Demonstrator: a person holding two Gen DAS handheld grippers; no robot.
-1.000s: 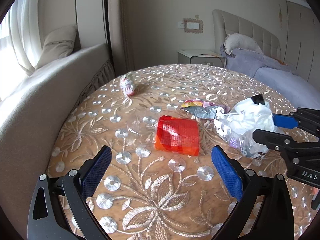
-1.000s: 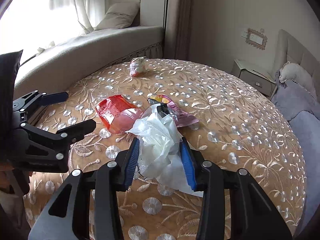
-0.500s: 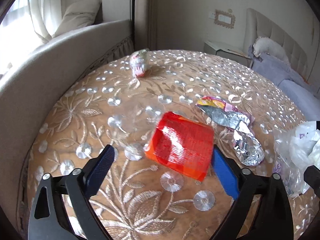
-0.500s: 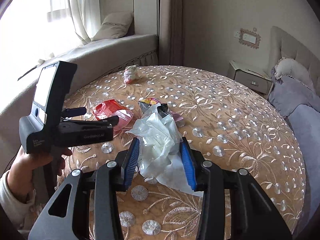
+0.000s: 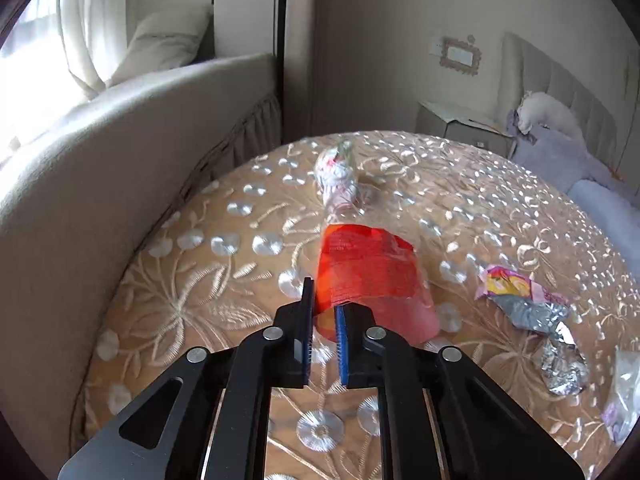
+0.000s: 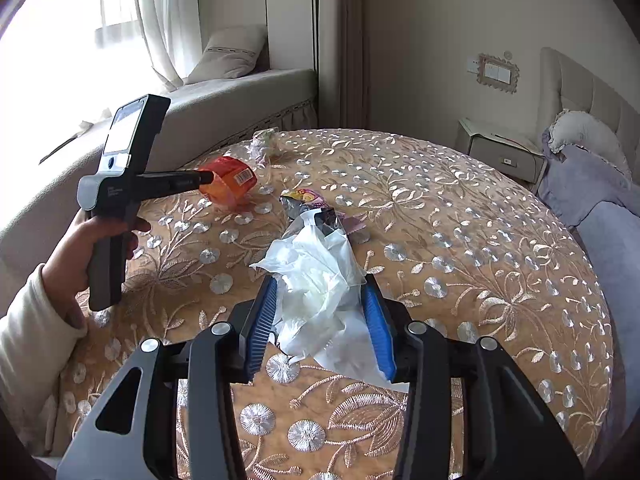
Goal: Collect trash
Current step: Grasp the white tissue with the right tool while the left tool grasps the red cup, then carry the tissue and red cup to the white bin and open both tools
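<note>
My left gripper (image 5: 323,312) is shut on the near edge of a red plastic wrapper (image 5: 370,276) and holds it lifted off the round embroidered table (image 5: 200,280); it shows in the right wrist view (image 6: 230,182) at the left gripper's tip (image 6: 206,178). My right gripper (image 6: 320,308) is shut on a crumpled white plastic bag (image 6: 320,276) above the table's near side. A pink and silver foil wrapper (image 5: 528,304) lies on the table to the right, also in the right wrist view (image 6: 304,198). A small white crumpled wrapper (image 5: 336,176) lies at the table's far edge.
A beige curved sofa (image 5: 100,160) runs along the table's left side. A bed with grey bedding (image 6: 592,200) and a nightstand (image 6: 500,152) stand to the right. The person's left hand (image 6: 72,260) holds the left gripper's handle.
My left gripper has closed on the red wrapper and lifted it off the table. The right gripper has kept hold of the white bag.
</note>
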